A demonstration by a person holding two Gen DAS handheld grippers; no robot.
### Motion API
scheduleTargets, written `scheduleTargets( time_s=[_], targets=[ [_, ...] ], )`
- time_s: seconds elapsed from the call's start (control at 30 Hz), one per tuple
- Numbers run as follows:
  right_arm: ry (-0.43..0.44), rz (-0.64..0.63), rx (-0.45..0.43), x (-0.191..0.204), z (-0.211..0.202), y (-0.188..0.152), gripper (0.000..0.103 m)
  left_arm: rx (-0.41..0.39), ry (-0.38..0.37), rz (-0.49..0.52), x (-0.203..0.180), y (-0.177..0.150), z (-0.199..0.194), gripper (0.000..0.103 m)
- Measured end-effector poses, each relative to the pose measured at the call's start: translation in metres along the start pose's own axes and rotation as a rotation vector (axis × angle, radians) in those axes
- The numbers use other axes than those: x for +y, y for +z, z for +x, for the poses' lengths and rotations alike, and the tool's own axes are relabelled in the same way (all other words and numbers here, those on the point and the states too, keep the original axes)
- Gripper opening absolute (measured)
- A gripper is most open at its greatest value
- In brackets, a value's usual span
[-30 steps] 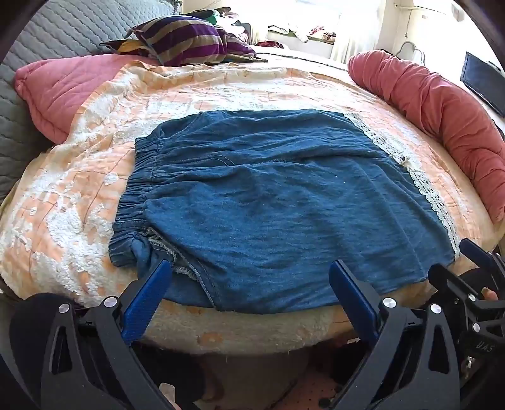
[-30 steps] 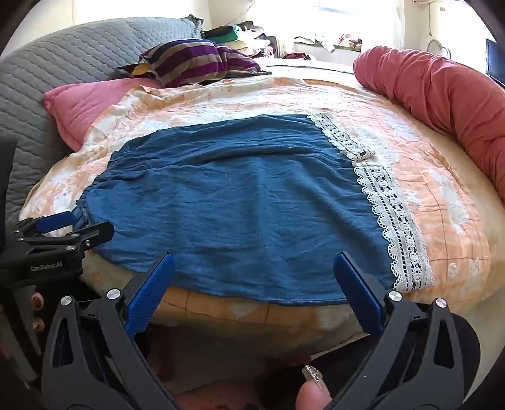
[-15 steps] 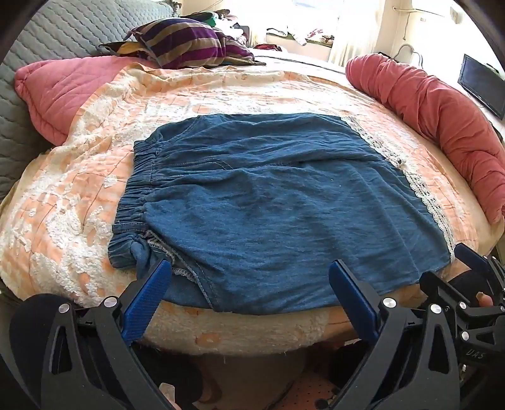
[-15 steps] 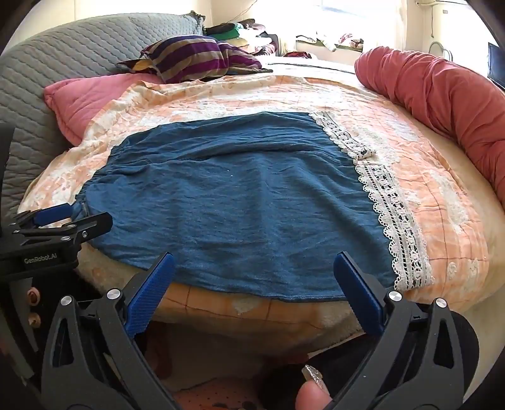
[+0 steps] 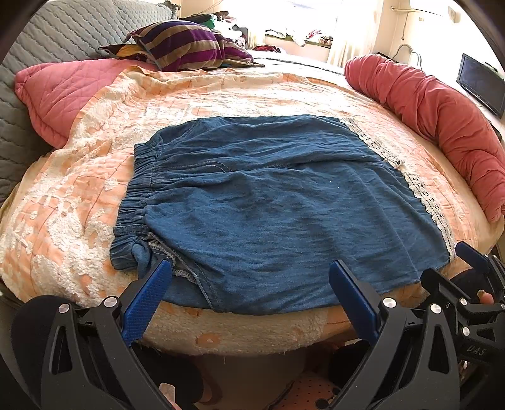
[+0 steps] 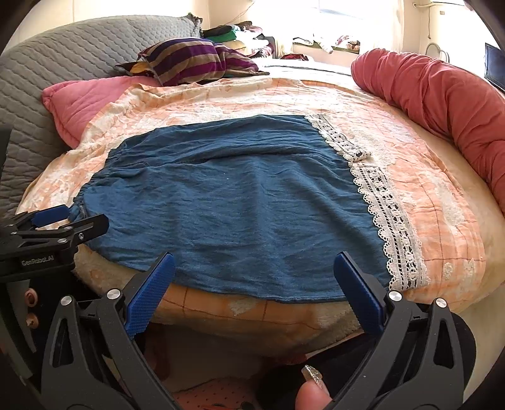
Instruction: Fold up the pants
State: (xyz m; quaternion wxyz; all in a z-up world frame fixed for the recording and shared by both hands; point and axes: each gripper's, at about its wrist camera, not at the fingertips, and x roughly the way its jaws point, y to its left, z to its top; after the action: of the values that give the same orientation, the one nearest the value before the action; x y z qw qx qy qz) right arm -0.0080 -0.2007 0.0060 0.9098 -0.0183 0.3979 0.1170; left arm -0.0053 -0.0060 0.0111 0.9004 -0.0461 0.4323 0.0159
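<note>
Grippers wait at the near hem: left gripper (image 5: pixel 251 295) and right gripper (image 6: pixel 254 277) both gape wide, holding nothing. Denim pants (image 5: pixel 268 202) lie flat on the bedspread (image 5: pixel 79 195), waistband (image 5: pixel 139 189) leftward, lace cuffs (image 6: pixel 388 217) rightward. Judged step: pre-grasp; next, pinch near hem.

Bright daylight overexposes the far window (image 5: pixel 353 19); fisheye bends dark edges

The blue denim pants (image 5: pixel 277 202) lie spread flat on the bed, folded over on themselves, with the gathered elastic waistband (image 5: pixel 139 189) to the left and the white lace-trimmed hems (image 6: pixel 388 214) to the right. The near edge hangs slightly over the bed's front rim. The cloth is lightly creased.
</note>
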Motion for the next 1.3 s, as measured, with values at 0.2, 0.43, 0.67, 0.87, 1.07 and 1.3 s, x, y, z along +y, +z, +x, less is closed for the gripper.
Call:
scheduleTargets(
  time_s=[0.2,0.43,0.67,0.87,1.07,1.3],
  targets=[
    [-0.002,0.001,0.0,0.0008,0.0004,0.0,0.095,-0.002,-0.002,-0.001,0.0022,0.0004,-0.0008,0.099],
    [-0.007,0.002,-0.001,-0.0004,-0.0002,0.0002,0.095,-0.004,0.001,-0.002,0.0018,0.0023,0.0001,0.099],
    [-0.008,0.0,-0.001,-0.0003,-0.0002,0.0004,0.095,-0.003,0.002,0.001,0.0037,0.0042,-0.0014,0.099],
    [-0.01,-0.001,-0.004,0.0001,-0.0004,0.0014,0.095,-0.007,0.003,0.003,0.0043,0.0015,-0.0029,0.099],
    [-0.009,-0.001,-0.003,-0.0003,-0.0001,0.0013,0.095,-0.007,0.003,0.003,0.0045,0.0011,-0.0028,0.099],
    [-0.011,-0.001,-0.002,0.0019,0.0003,0.0015,0.095,-0.006,0.0,0.003,0.0043,0.0003,-0.002,0.099]
  ],
)
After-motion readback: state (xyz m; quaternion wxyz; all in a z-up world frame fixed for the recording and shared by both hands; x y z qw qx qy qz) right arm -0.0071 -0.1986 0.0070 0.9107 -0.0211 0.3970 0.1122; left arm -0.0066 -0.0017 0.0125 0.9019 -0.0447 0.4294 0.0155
